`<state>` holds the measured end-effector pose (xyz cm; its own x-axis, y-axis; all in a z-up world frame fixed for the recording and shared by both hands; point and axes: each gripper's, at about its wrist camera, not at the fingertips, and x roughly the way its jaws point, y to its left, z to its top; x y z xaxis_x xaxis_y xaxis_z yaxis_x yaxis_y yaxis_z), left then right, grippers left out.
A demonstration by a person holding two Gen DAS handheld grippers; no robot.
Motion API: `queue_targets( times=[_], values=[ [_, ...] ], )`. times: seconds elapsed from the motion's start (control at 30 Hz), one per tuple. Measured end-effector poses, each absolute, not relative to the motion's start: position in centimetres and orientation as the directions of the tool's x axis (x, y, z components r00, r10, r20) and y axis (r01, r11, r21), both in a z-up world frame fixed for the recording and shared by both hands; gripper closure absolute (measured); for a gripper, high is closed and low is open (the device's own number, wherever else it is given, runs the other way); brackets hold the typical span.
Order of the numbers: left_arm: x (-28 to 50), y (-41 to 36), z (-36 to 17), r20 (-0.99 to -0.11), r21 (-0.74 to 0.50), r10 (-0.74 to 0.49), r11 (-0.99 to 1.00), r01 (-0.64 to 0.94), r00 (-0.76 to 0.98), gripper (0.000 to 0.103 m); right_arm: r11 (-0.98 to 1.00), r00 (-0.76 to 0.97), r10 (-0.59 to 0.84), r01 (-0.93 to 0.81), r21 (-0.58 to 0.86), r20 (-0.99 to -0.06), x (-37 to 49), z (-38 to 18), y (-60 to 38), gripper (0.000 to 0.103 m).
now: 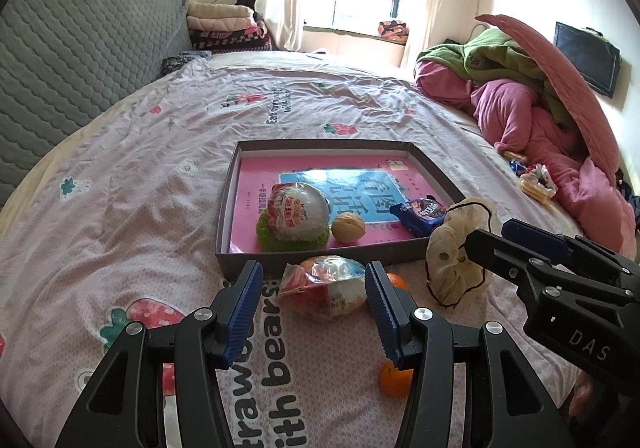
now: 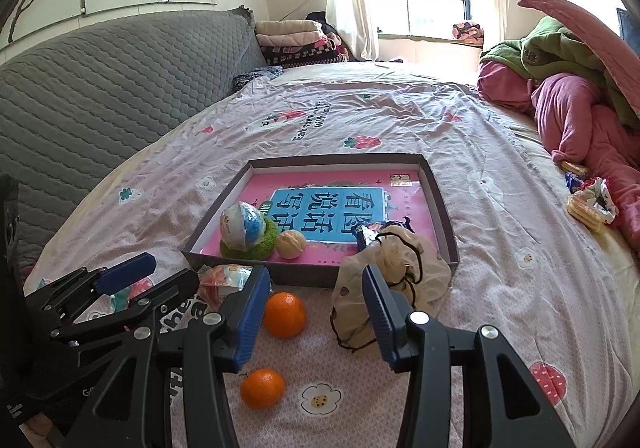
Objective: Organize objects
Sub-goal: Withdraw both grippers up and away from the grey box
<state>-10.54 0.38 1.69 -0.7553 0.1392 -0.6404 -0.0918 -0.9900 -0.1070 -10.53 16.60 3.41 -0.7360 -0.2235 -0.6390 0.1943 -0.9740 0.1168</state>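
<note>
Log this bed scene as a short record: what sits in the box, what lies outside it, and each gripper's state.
container: shallow box on the bedsheet
in box: pink book, wrapped toy egg on green pad, walnut, blue snack packet
outside box: second toy egg, two oranges, beige drawstring pouch
left gripper: open, holds nothing
right gripper: open, holds nothing
</note>
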Motion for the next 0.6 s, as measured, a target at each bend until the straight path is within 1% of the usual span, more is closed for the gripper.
queue_targets(
  times=[0.6],
  values=[
    [-8.3, 0.9, 2.4, -0.633, -0.090, 0.150, -0.989, -0.121, -0.759, 0.048, -0.978, -0.748, -0.204, 0.183, 0.098, -0.632, -8.8, 3.9, 17.2, 0.054]
  ],
)
